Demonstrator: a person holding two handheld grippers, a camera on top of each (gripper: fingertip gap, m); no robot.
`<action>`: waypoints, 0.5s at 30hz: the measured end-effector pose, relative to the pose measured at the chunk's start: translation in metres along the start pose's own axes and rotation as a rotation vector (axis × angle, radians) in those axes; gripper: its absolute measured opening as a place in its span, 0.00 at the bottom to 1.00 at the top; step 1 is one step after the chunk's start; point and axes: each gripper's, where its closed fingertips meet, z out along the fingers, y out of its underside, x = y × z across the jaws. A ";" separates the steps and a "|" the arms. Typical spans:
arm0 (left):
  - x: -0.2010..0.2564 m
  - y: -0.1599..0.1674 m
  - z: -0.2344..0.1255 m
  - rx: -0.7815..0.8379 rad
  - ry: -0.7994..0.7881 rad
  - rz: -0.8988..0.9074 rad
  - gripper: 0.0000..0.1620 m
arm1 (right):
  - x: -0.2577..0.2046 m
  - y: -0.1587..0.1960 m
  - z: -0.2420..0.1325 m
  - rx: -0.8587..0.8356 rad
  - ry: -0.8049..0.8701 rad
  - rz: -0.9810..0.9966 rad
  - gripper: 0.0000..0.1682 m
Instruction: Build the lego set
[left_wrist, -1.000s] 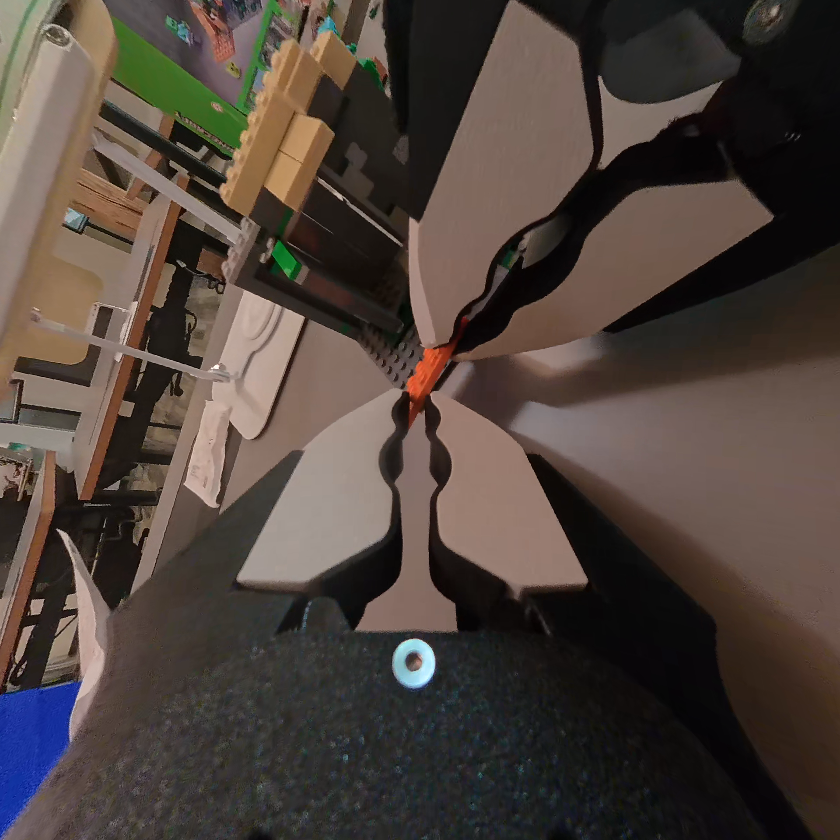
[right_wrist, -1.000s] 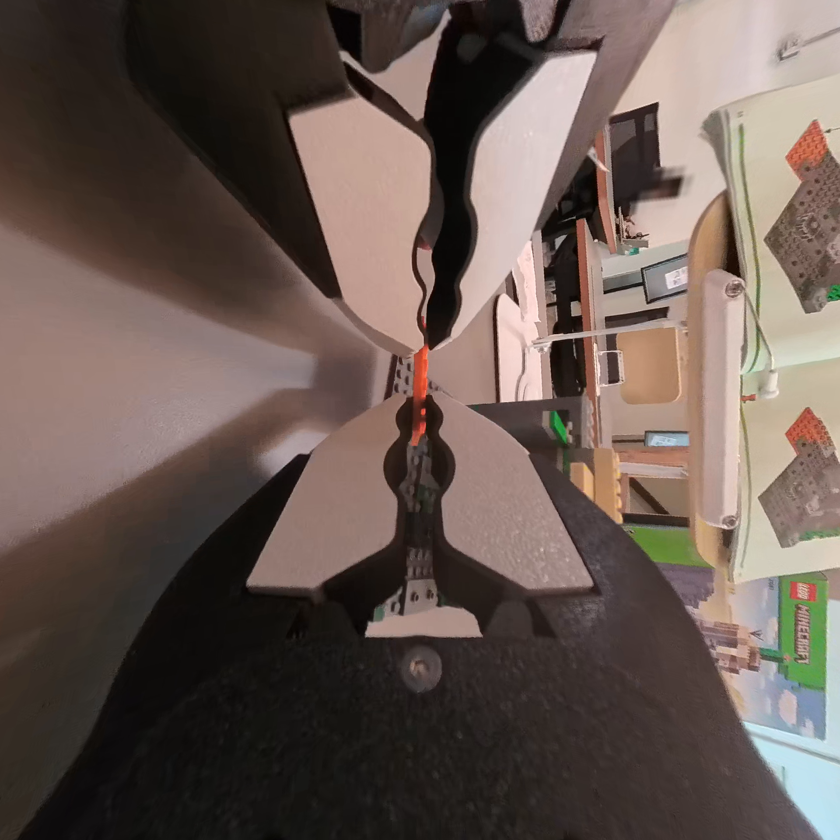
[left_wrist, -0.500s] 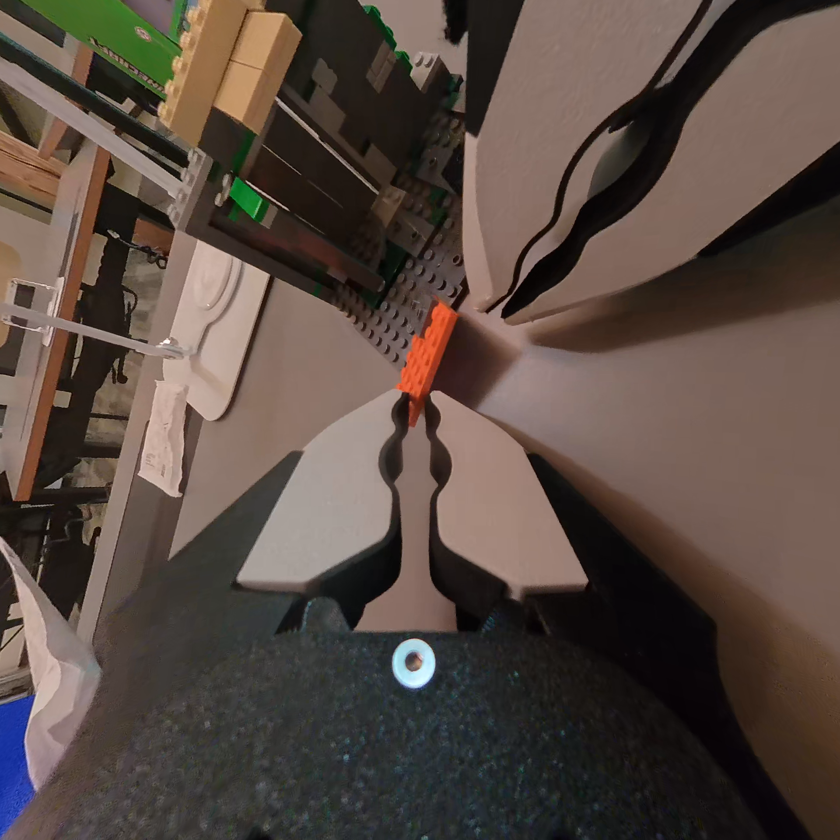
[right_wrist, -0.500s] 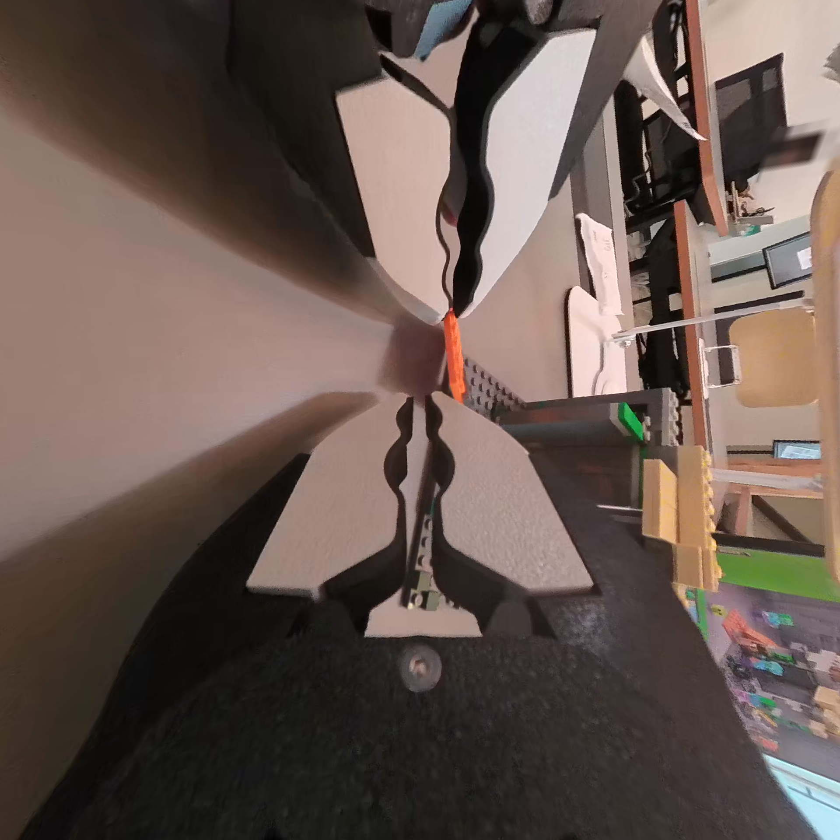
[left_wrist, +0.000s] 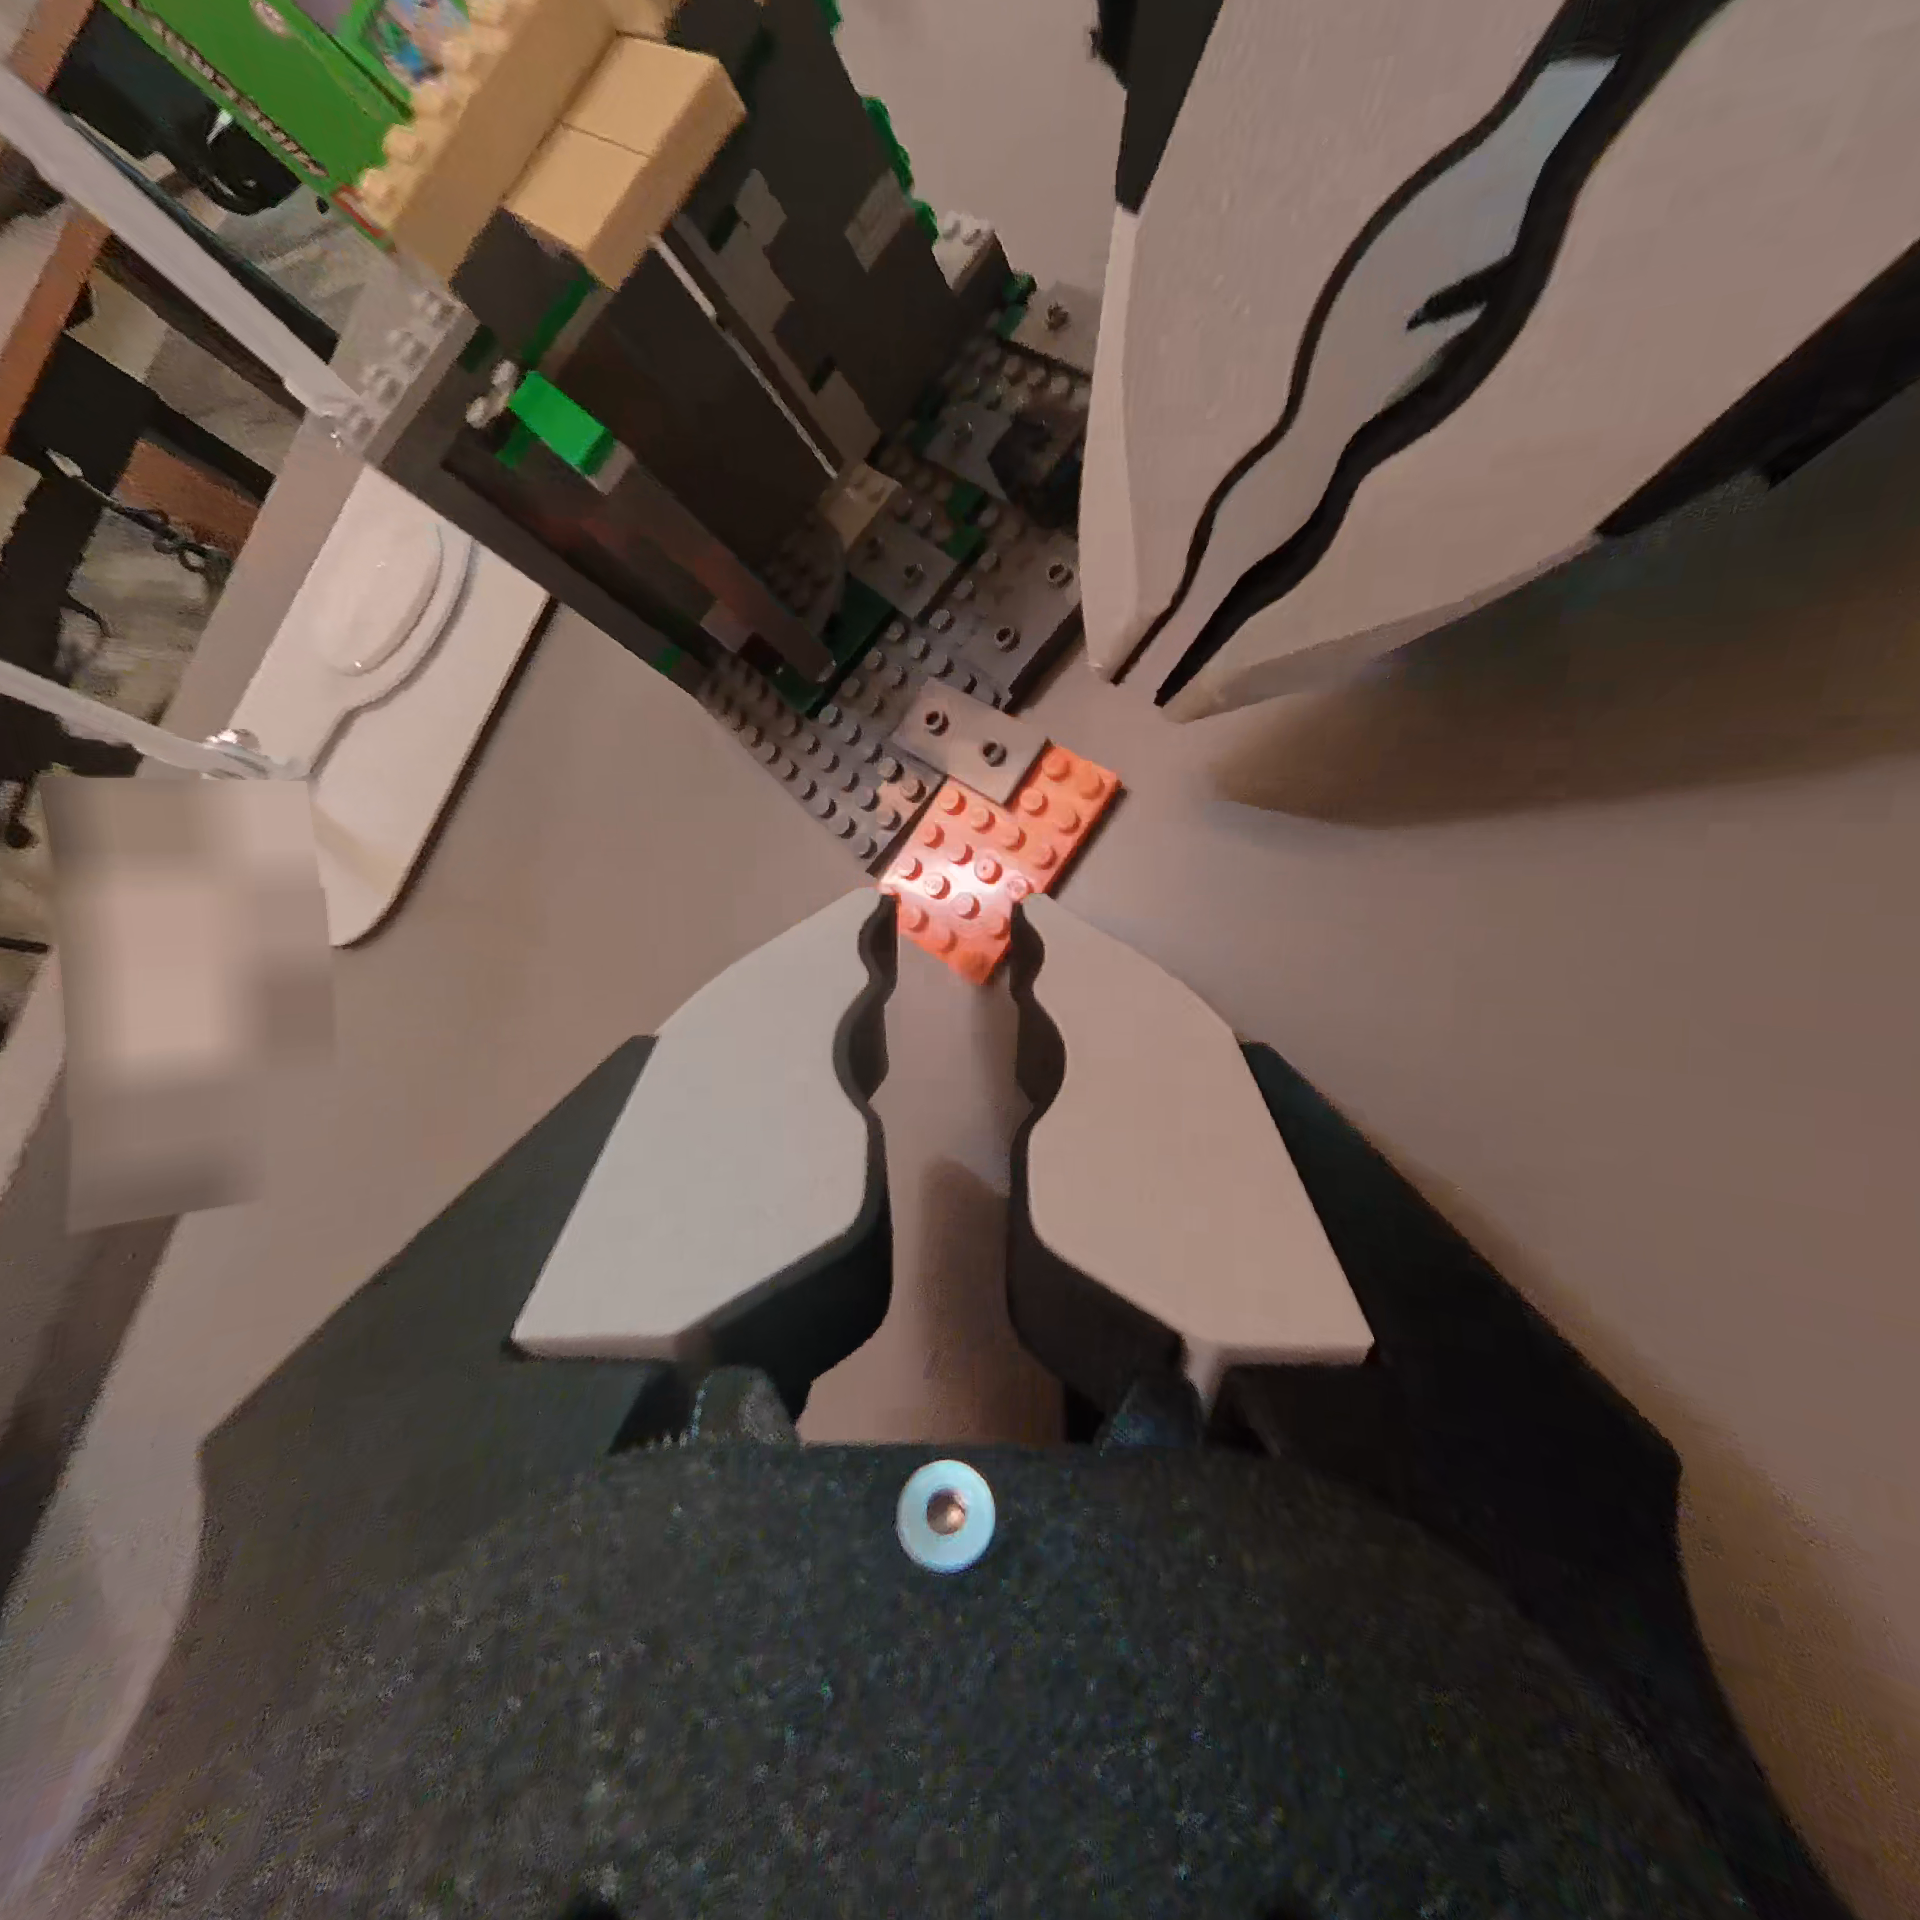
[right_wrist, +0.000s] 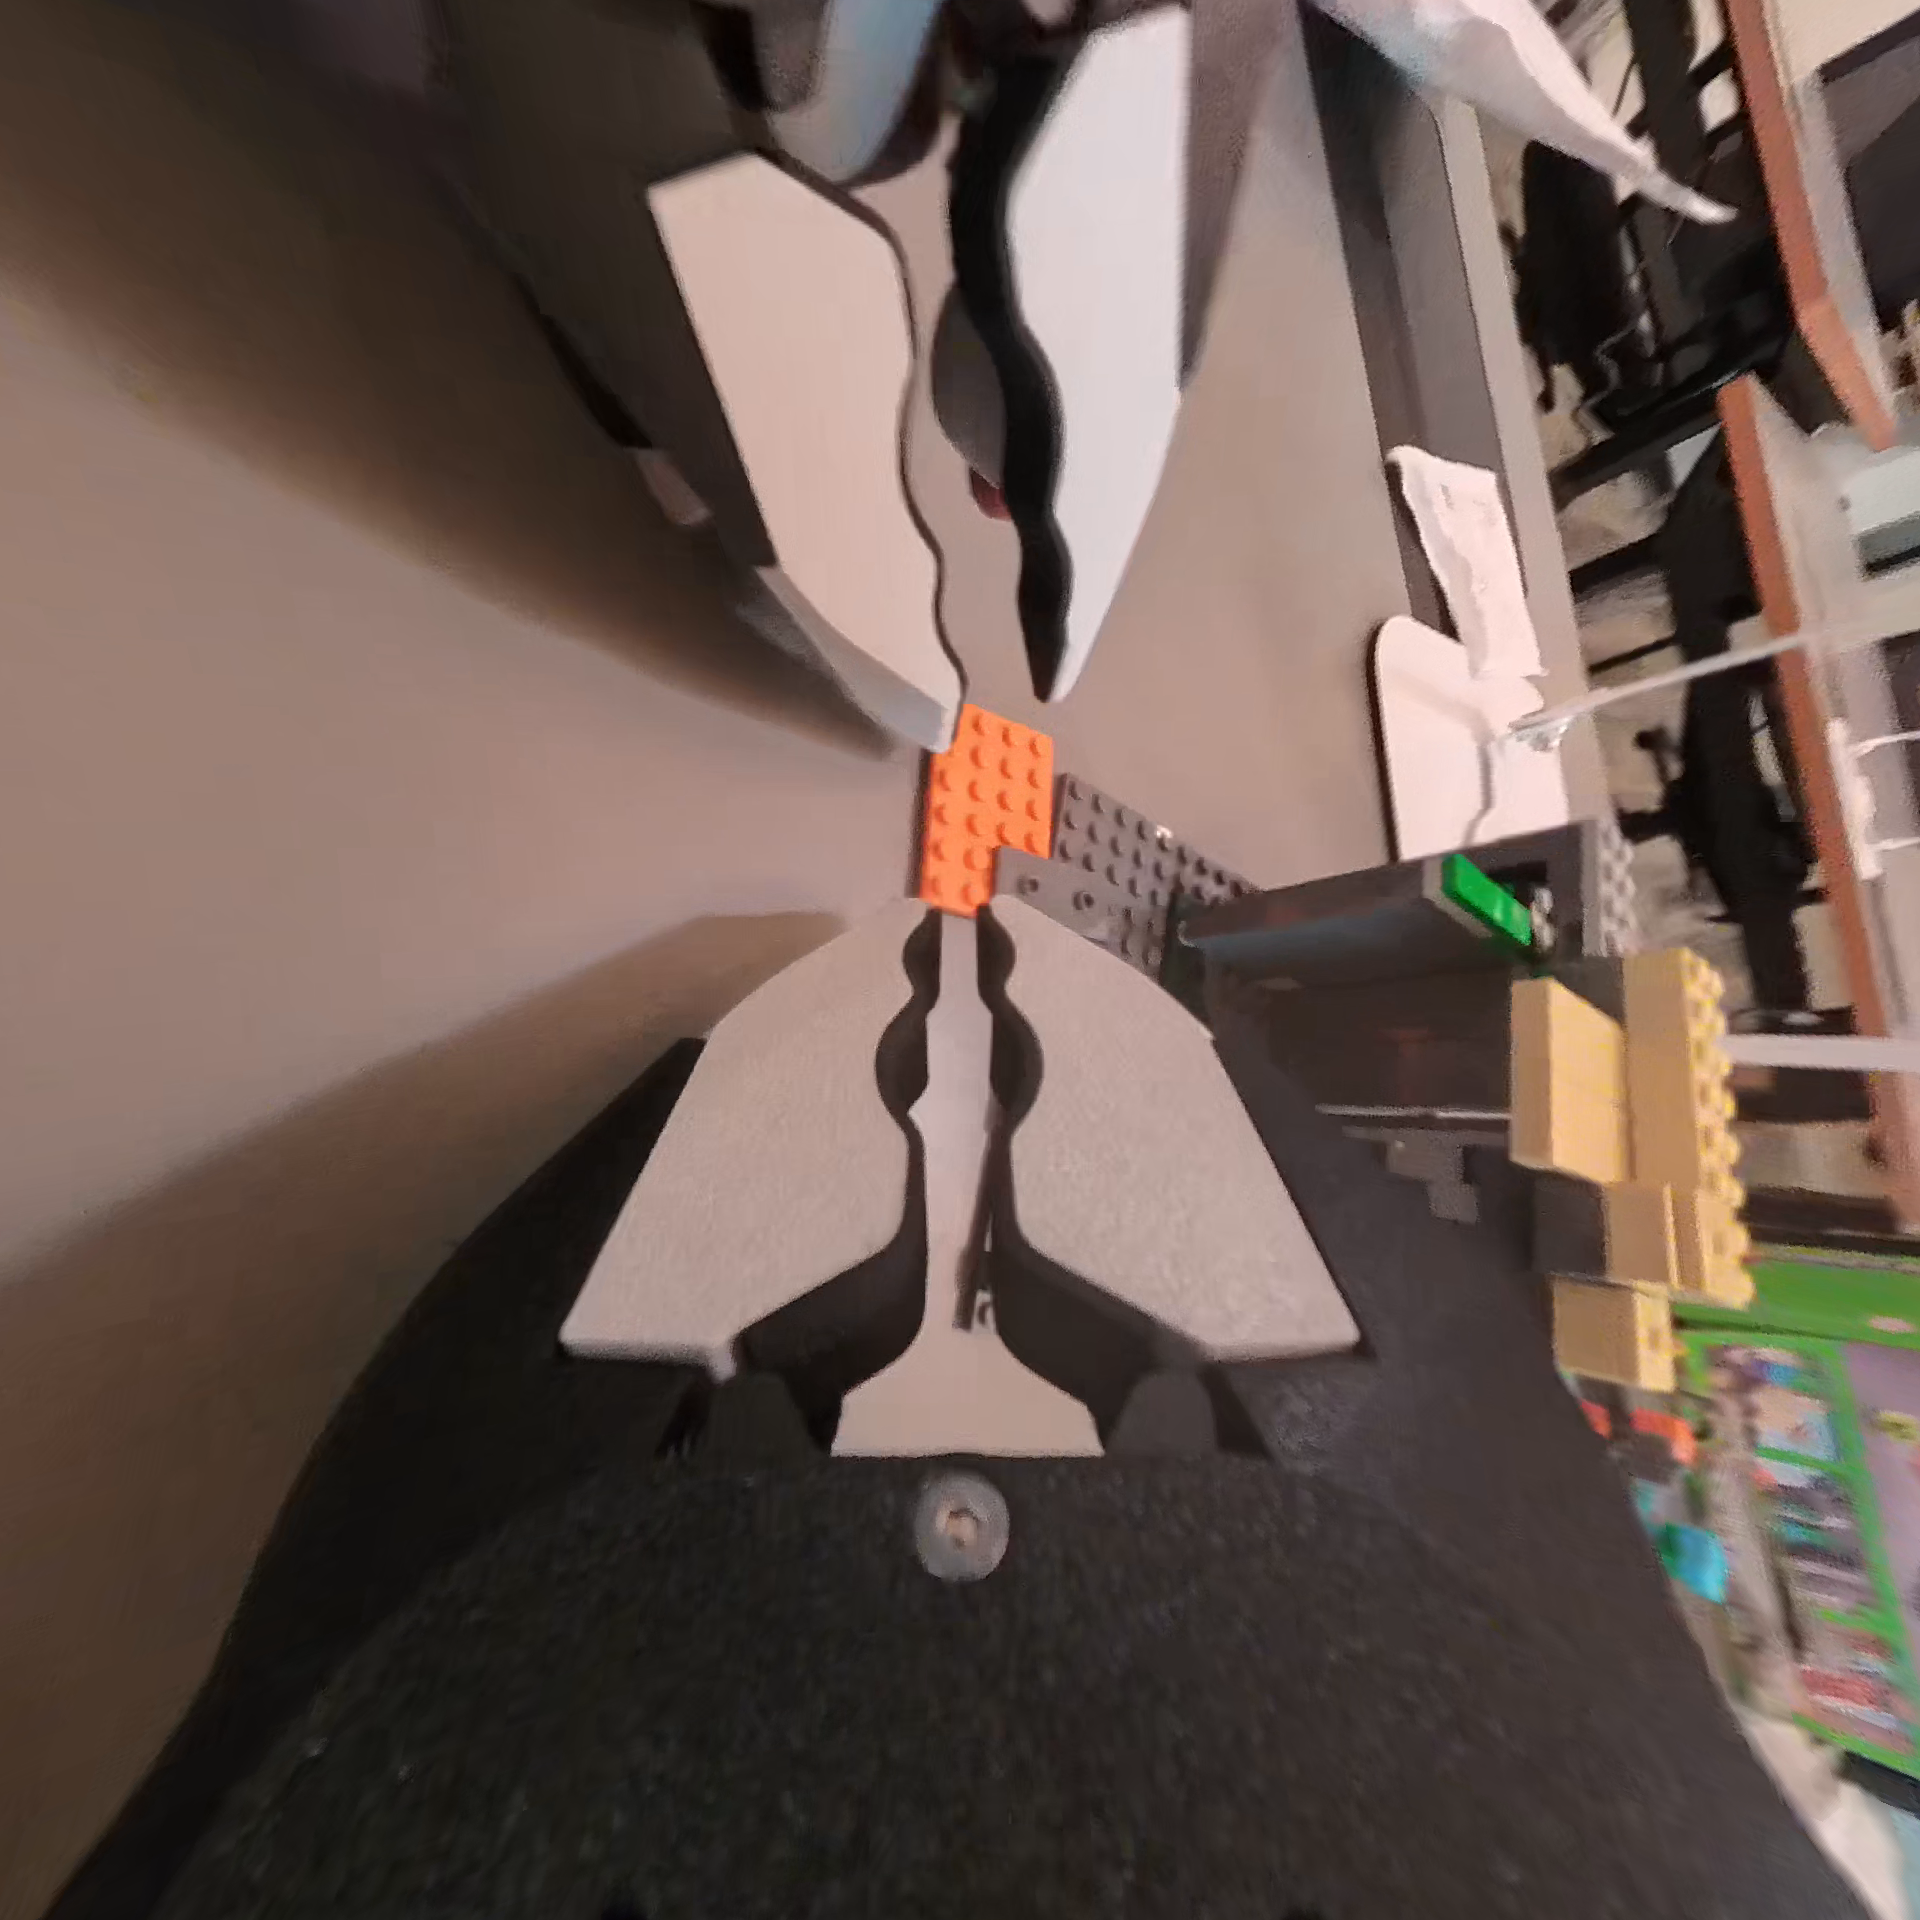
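left wrist view: the orange plate (left_wrist: 992, 862), edge-on a second ago, now lies flat, studs up, joined to the dark grey baseplate (left_wrist: 862, 758). the left gripper (left_wrist: 951, 909) has parted slightly around its near corner.

right wrist view: the plate's long axis runs between both grippers. the right gripper (right_wrist: 961, 914) is narrowly open, touching the near end, holding nothing.

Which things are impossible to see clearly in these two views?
- Orange plate near edge: left view, between the left gripper fingertips; grip unclear.
- Model top: left view, cut off by the frame edge.
- Box: right view, blurred.
- Right gripper contact with the plate: unclear.
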 end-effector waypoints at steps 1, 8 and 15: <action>-0.001 -0.002 -0.002 0.016 0.010 -0.044 0.12 | 0.004 0.002 -0.001 0.002 -0.012 0.039 0.05; 0.003 0.007 -0.004 -0.010 0.134 -0.300 0.13 | 0.017 0.015 0.009 -0.045 -0.129 0.307 0.29; 0.005 0.014 0.003 -0.051 0.166 -0.326 0.17 | 0.020 0.010 0.024 -0.090 -0.149 0.329 0.34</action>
